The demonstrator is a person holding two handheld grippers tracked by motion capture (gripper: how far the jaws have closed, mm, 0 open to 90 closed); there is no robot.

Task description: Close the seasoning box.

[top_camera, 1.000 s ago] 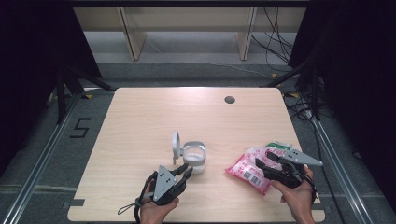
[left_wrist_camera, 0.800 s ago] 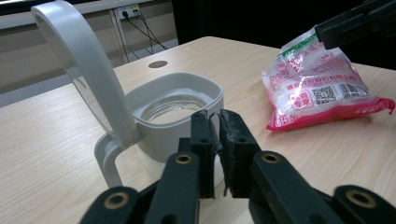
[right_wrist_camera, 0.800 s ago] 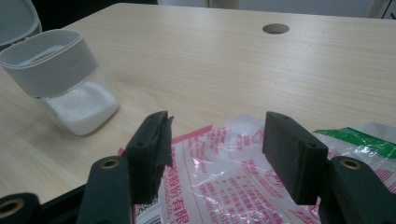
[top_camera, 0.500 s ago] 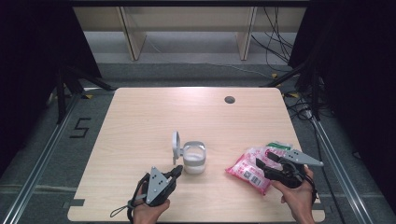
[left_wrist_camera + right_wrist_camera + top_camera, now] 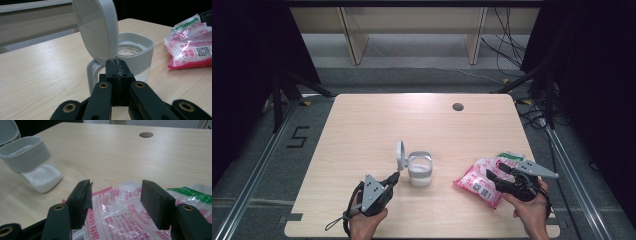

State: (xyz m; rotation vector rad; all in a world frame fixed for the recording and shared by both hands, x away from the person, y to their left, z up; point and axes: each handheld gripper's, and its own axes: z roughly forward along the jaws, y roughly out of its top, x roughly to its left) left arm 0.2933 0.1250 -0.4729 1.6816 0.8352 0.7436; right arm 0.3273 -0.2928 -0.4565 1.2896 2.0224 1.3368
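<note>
Left tool [image 5: 117,65]: clenched, empty, just short of the canister's [image 5: 420,169] handle
Right tool [image 5: 115,195]: released above the pink bag [image 5: 482,181]
Canister lid [image 5: 96,28]: upright on the worktop [image 5: 422,120]

The left claw [image 5: 117,75] hides the container's [image 5: 136,53] lower front.

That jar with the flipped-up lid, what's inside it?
The jar holds a white powder or grain low down, seen through its clear lower wall. The grey band round its top hides the rest. Its lid stands open.
</note>
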